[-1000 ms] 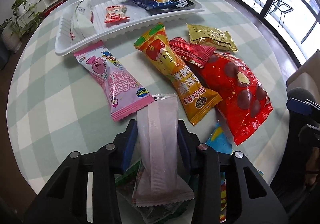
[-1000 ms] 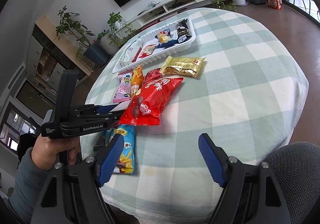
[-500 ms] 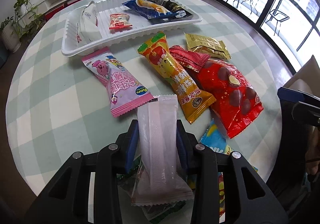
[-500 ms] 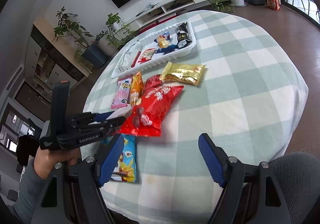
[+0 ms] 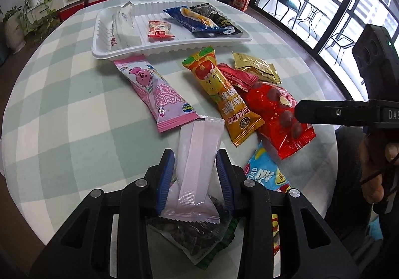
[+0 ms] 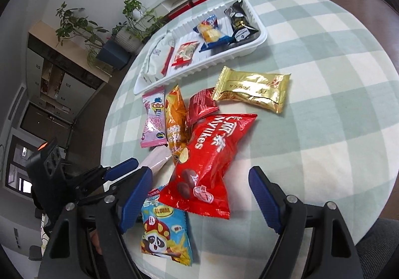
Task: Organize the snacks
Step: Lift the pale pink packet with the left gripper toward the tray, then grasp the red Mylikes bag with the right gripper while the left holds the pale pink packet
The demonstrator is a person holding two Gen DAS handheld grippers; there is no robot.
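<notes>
left claw (image 5: 195,174) is pinching a pale pink sachet (image 5: 197,159) between its blue pads, gripped about mid-length with the far end pointing toward the white tray (image 5: 172,51). right claw (image 6: 199,200) hangs spread wide and holds nothing, poised low over the red mylikes bag (image 6: 209,157) and the blue panda chip bag (image 6: 163,234).

from where i stand, the job now looks like carrying the sachet over the loose packs to the tray. best to keep it high enough to pass the pink pig-print pack (image 5: 155,91) and the orange pack (image 5: 222,97) without dragging them, then lower it flat into a bare stretch of tray floor before letting go. the wrapper looks soft and slippery, so a firm, steady squeeze seems wise.

the tray sits at the far side of the checked tabletop (image 5: 62,114). in it i count 4 things: a white pack (image 5: 123,26) at the left end, a small red-and-white pack (image 5: 159,29) near the middle, and a blue pack (image 5: 192,18) lying beside and partly over a black pack (image 5: 215,20) at the right. a gold pack (image 6: 251,89), a small dark red pack (image 6: 200,104) and a clear bag of dark bits (image 5: 194,236) lie outside it.
</notes>
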